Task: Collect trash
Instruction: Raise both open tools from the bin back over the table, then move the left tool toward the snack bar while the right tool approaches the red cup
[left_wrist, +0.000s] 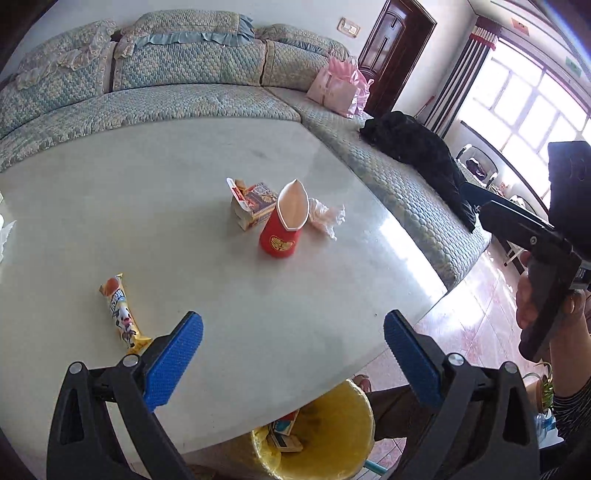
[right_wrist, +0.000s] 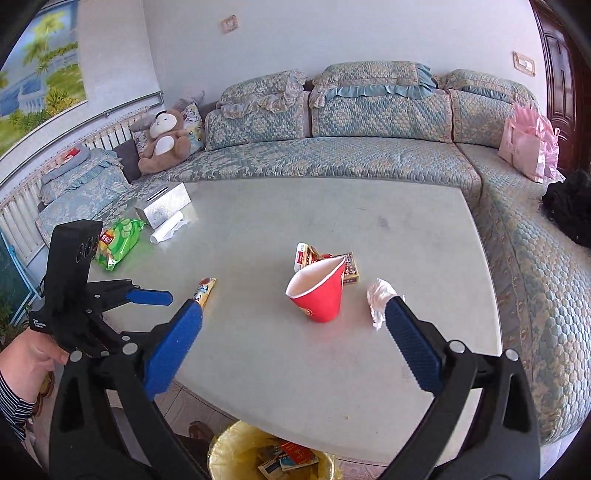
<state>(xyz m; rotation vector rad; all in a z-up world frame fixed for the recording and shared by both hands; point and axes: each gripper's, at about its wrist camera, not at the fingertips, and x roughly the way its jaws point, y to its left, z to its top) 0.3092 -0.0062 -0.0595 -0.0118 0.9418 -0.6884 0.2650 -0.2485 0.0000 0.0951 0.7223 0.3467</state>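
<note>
From my left wrist view, the left gripper (left_wrist: 293, 354) hangs above the near edge of the counter (left_wrist: 184, 155), spread wide with nothing between its blue pads. A squashed red paper cup (left_wrist: 282, 225) stands mid-counter, touching a torn carton (left_wrist: 251, 205) and beside a crumpled tissue (left_wrist: 327, 216). A yellow snack wrapper (left_wrist: 123, 314) lies near the left pad. The yellow bin (left_wrist: 332, 435) sits below the edge.

From my right wrist view, the right gripper (right_wrist: 293, 352) is also wide apart and empty above the counter. A green chip bag (right_wrist: 118, 242) lies far left, near a tissue box (right_wrist: 162, 208).
</note>
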